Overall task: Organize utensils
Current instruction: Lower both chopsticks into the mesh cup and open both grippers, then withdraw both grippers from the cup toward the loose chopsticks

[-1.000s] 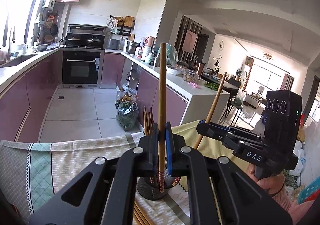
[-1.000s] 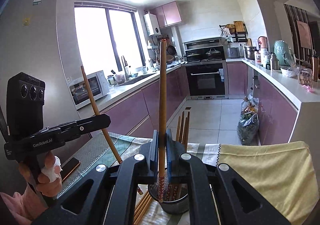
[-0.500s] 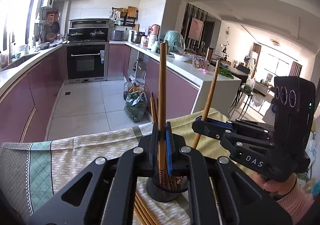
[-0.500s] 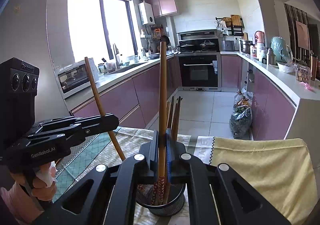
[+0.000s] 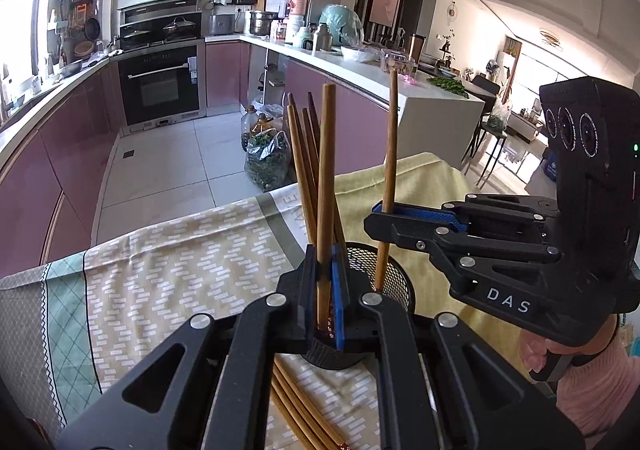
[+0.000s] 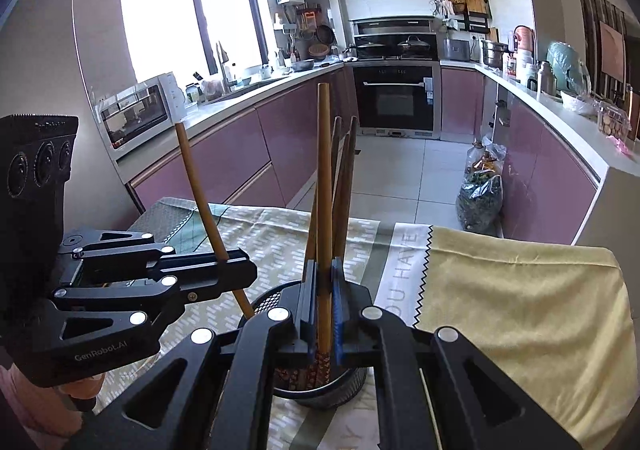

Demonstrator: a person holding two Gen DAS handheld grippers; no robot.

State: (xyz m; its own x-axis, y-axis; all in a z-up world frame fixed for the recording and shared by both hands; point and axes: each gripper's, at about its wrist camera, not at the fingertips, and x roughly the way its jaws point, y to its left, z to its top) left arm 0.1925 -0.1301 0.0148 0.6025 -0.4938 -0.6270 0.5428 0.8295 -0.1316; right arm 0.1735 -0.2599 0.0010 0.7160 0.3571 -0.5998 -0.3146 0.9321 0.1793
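A black mesh holder (image 5: 384, 270) (image 6: 348, 382) stands on the cloth-covered table with several wooden chopsticks (image 5: 304, 161) (image 6: 346, 177) upright in it. My left gripper (image 5: 324, 290) is shut on one wooden chopstick (image 5: 326, 169), held upright with its lower end inside the holder; it shows at the left in the right wrist view (image 6: 236, 270). My right gripper (image 6: 324, 306) is shut on another chopstick (image 6: 323, 177), its patterned end down in the holder; it shows at the right in the left wrist view (image 5: 380, 217).
Several loose chopsticks (image 5: 304, 410) lie on the patterned cloth (image 5: 180, 270) in front of the holder. A yellow cloth (image 6: 520, 290) covers the table's right part. Purple kitchen cabinets (image 6: 248, 161), an oven and a tiled floor lie beyond the table edge.
Both grippers have moved down over the holder, lowering their chopsticks so the lower ends now sit inside it. Both stay shut.
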